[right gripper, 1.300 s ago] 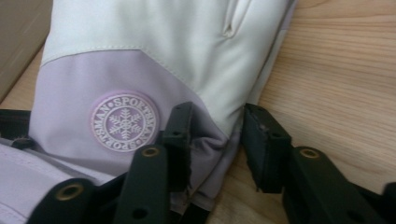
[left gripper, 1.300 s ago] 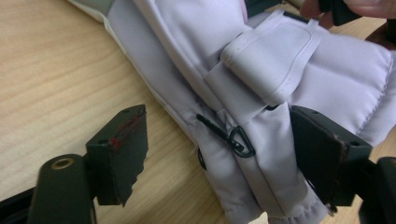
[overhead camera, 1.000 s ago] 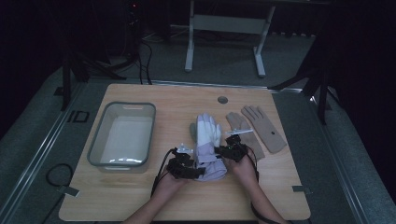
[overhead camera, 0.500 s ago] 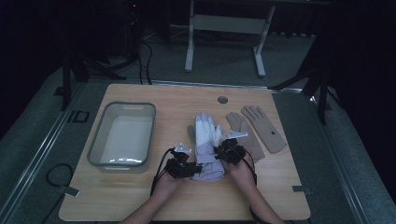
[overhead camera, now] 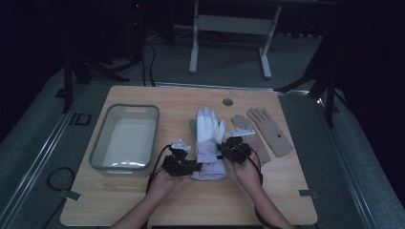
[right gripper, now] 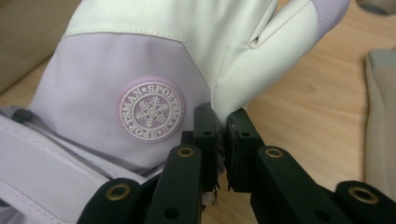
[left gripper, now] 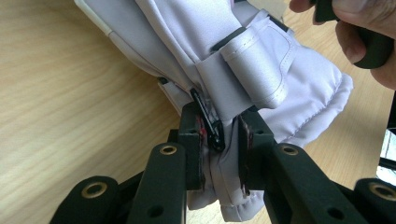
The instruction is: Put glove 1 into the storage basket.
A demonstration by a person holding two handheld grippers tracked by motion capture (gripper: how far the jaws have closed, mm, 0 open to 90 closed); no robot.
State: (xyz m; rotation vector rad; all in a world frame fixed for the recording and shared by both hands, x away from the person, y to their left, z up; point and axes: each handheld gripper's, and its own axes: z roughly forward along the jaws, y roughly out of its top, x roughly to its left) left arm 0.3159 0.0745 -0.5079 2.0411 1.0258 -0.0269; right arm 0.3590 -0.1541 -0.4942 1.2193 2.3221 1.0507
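Now the left gripper (left gripper: 219, 140) fingers pinch the cuff of the ski glove (overhead camera: 208, 143), and the right gripper (right gripper: 223, 128) fingers pinch its side, probably to lift it evenly from the table (overhead camera: 157, 200) beside the bin (overhead camera: 125, 136).

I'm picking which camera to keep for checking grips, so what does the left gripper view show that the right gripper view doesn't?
Left gripper view: the left gripper pinching the padded lilac-and-white ski glove at its cuff edge, beside a folded lilac wrist strap and a small black clip; the person's other hand is at the top right.

Right gripper view: the right gripper closed on the glove's side edge below the thumb, a round snowflake badge, and part of a beige knit glove.

Both: black jaws clamped on the same ski glove over the light wooden table.
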